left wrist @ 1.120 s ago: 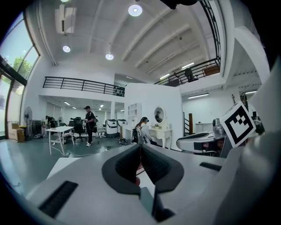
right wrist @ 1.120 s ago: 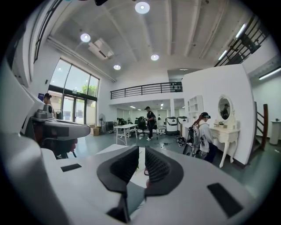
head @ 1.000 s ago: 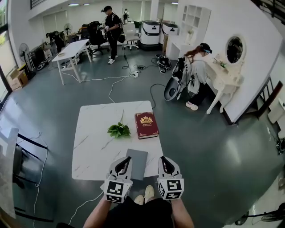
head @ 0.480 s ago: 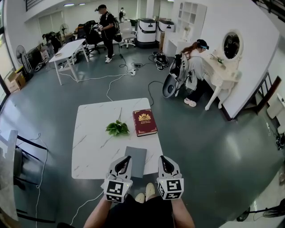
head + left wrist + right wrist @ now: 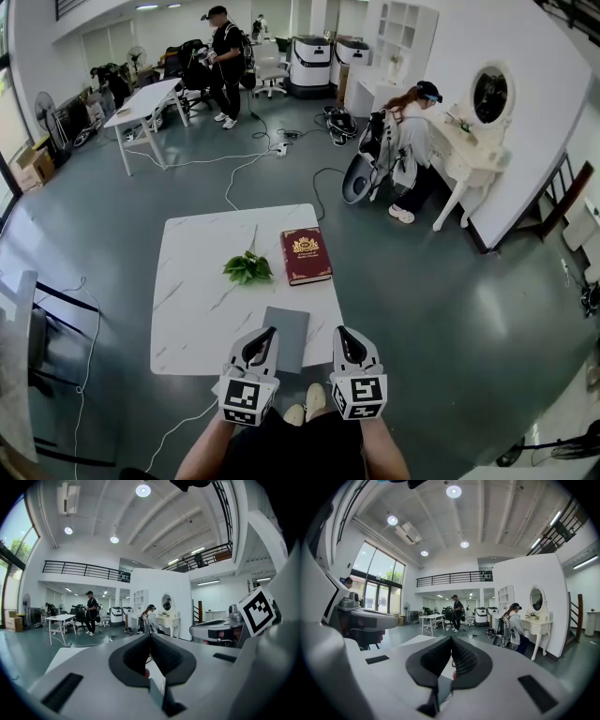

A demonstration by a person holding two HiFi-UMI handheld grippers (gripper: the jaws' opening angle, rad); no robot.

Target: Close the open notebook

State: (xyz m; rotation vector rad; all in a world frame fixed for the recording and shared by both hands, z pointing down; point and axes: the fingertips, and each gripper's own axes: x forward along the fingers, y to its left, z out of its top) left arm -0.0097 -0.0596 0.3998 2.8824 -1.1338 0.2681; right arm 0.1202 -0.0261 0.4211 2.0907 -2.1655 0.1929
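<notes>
A grey notebook (image 5: pixel 287 339) lies flat on the white marble table (image 5: pixel 197 300) near its front edge, showing a plain grey cover. My left gripper (image 5: pixel 265 337) hovers over the notebook's left edge, and its jaws meet with nothing between them (image 5: pixel 150 637). To the right of the notebook, at the table's front right corner, my right gripper (image 5: pixel 344 337) is also shut and empty (image 5: pixel 451 641). Both point almost level, out across the room. Neither gripper view shows the notebook.
A dark red hardback book (image 5: pixel 307 255) and a green leafy sprig (image 5: pixel 248 269) lie further back on the table. Cables (image 5: pixel 239 173) trail over the grey floor beyond. A person (image 5: pixel 223 56) stands by a white desk (image 5: pixel 145 105); another person (image 5: pixel 408 141) sits at a vanity (image 5: pixel 469 155).
The head view has shifted slightly, so the table sits a little higher in the picture. Both grippers and the things on the table keep their places.
</notes>
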